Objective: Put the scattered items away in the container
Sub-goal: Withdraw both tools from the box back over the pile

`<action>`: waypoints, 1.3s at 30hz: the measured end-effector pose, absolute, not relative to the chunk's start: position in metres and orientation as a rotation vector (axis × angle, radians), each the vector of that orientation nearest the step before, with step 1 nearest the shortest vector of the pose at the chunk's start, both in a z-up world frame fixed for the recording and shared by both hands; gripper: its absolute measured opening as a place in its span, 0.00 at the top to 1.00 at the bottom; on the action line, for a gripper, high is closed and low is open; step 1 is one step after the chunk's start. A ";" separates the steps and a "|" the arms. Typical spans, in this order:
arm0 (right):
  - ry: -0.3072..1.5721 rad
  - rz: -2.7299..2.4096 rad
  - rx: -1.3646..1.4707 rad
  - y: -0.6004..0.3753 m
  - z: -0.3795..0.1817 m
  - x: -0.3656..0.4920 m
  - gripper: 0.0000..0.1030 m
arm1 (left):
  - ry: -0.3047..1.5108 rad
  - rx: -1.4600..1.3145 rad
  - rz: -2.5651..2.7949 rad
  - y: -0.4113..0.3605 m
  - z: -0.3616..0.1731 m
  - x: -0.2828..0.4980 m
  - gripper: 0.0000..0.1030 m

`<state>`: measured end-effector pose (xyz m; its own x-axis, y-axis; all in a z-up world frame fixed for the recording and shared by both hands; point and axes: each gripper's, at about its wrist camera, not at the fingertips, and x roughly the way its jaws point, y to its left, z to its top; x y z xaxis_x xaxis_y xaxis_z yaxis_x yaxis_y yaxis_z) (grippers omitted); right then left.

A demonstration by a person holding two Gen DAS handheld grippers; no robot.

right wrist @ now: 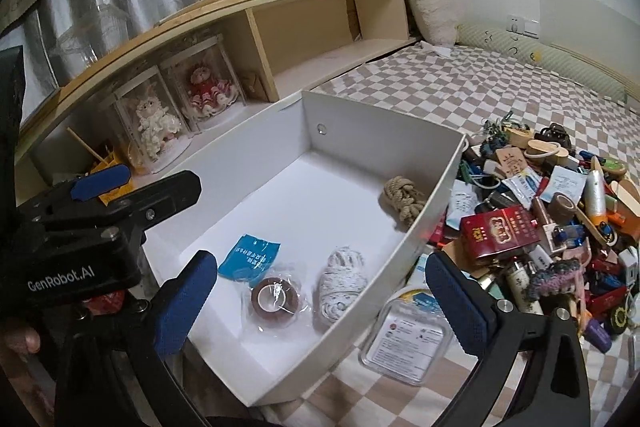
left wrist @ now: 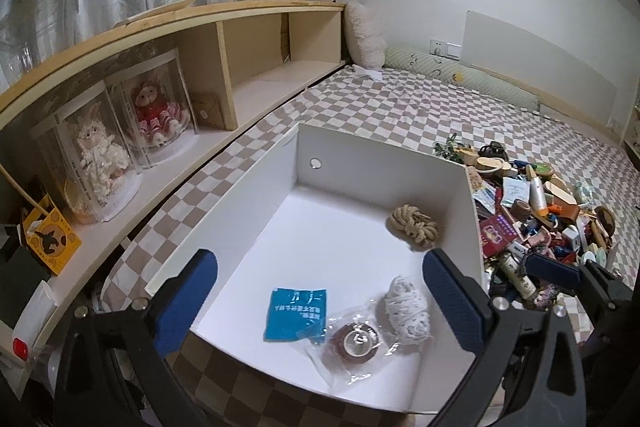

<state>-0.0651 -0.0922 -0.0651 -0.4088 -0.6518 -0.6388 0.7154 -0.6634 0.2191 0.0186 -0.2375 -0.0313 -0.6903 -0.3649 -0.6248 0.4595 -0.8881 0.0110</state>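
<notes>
A white open box (left wrist: 380, 163) (right wrist: 380, 139) stands on the checkered bed. Inside lie a tan rope knot (left wrist: 414, 225) (right wrist: 404, 201), a white string ball (left wrist: 408, 311) (right wrist: 342, 281), a blue sachet (left wrist: 296, 313) (right wrist: 250, 259) and a wrapped tape roll (left wrist: 356, 341) (right wrist: 276, 297). My left gripper (left wrist: 320, 303) (right wrist: 136, 187) hovers open over the box's near end, holding nothing. My right gripper (right wrist: 322, 303) (left wrist: 576, 279) is open and empty above the box's near right wall. A pile of scattered small items (right wrist: 540, 227) (left wrist: 540, 223) lies right of the box.
A clear plastic case (right wrist: 408, 339) lies on the bed against the box's right wall, a red pack (right wrist: 498, 233) beyond it. A wooden shelf (left wrist: 224, 27) with two boxed dolls (left wrist: 156, 107) runs along the left. Pillows (left wrist: 364, 35) sit at the headboard.
</notes>
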 end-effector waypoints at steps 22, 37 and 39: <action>0.021 -2.336 0.854 0.020 -0.026 -0.101 0.00 | 0.144 0.819 -2.653 -0.167 0.006 -0.013 0.00; -0.032 -2.509 0.872 0.123 -0.020 -0.114 0.00 | 0.096 0.861 -2.815 -0.092 0.008 -0.043 0.00; -0.038 -2.528 0.874 0.134 -0.019 -0.115 0.00 | 0.096 0.860 -2.827 -0.083 0.010 -0.048 0.00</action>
<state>-0.1153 0.1340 -0.0192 -0.6911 -0.4335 -0.5784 0.4160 -0.8929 0.1721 -0.0483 -0.0828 0.0098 -0.8152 -0.1568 -0.5575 0.1944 -0.9809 -0.0083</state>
